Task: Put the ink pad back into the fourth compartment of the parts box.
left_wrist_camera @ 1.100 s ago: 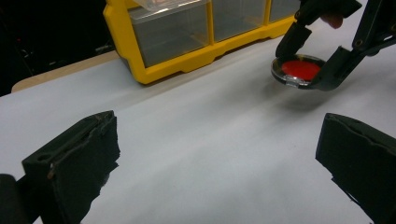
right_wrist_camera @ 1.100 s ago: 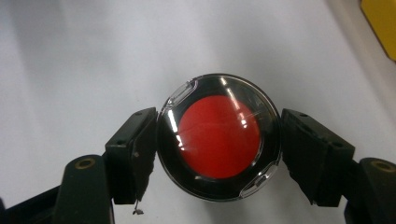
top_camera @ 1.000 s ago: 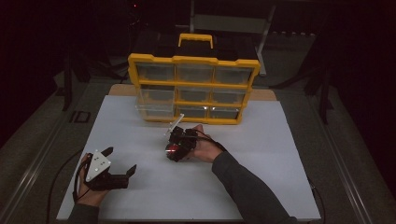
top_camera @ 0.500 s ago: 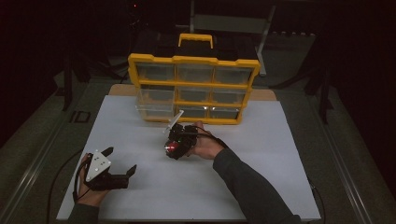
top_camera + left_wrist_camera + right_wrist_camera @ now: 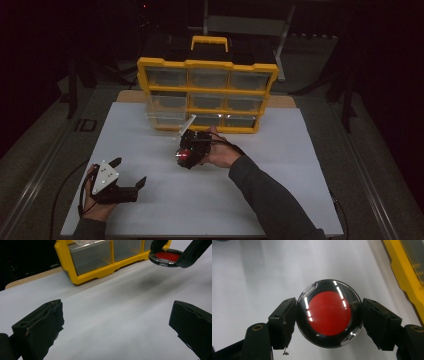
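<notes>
My right gripper (image 5: 329,315) is shut on a round clear case with a red disc inside (image 5: 329,313), its pads pressing on the case's two sides. In the high view that gripper (image 5: 186,156) hangs a little above the white mat, just in front of the yellow drawer organizer (image 5: 207,65). The round case (image 5: 166,257) also shows in the left gripper view, held above the mat near the organizer (image 5: 82,277). My left gripper (image 5: 129,176) rests at the mat's front left, jaws wide apart with nothing between them.
The organizer has several clear drawers; a lower-left drawer (image 5: 162,119) is pulled out toward the mat. The white mat (image 5: 280,200) lies on a dark table, with bare room at front and right. A black and yellow handle (image 5: 209,42) tops the organizer.
The right gripper has risen a little off the mat with the round case in it. The left gripper has stayed put.
</notes>
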A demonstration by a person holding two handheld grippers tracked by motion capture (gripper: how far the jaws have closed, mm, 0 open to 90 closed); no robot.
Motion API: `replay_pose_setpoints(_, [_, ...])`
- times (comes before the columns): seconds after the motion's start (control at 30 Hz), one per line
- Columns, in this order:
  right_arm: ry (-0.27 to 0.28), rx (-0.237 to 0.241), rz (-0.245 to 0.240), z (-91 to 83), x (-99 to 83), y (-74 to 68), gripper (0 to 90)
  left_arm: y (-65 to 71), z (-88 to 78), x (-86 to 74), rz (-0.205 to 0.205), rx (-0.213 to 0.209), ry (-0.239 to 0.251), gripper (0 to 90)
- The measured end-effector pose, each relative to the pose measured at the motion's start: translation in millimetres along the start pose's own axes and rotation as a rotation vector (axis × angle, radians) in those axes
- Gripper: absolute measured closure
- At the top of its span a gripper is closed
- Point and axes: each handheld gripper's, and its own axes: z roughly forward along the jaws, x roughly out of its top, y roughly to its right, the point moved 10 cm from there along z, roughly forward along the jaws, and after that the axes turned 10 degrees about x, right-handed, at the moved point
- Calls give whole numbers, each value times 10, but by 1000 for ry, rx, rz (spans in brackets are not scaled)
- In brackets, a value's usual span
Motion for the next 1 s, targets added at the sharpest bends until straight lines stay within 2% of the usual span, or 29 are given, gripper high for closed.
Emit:
replay_pose_setpoints(0.1, [3, 0, 6, -23, 8, -2, 295, 3, 2, 1, -1, 0, 1, 0])
replay_pose_setpoints(0.37, [-20, -5, -13, -93, 26, -3, 295, 13, 5, -1, 0, -4, -1, 0])
replay_pose_setpoints(1.0, [-21, -10, -28, -250, 90, 7, 295, 19, 6, -2, 1, -6, -1, 0])
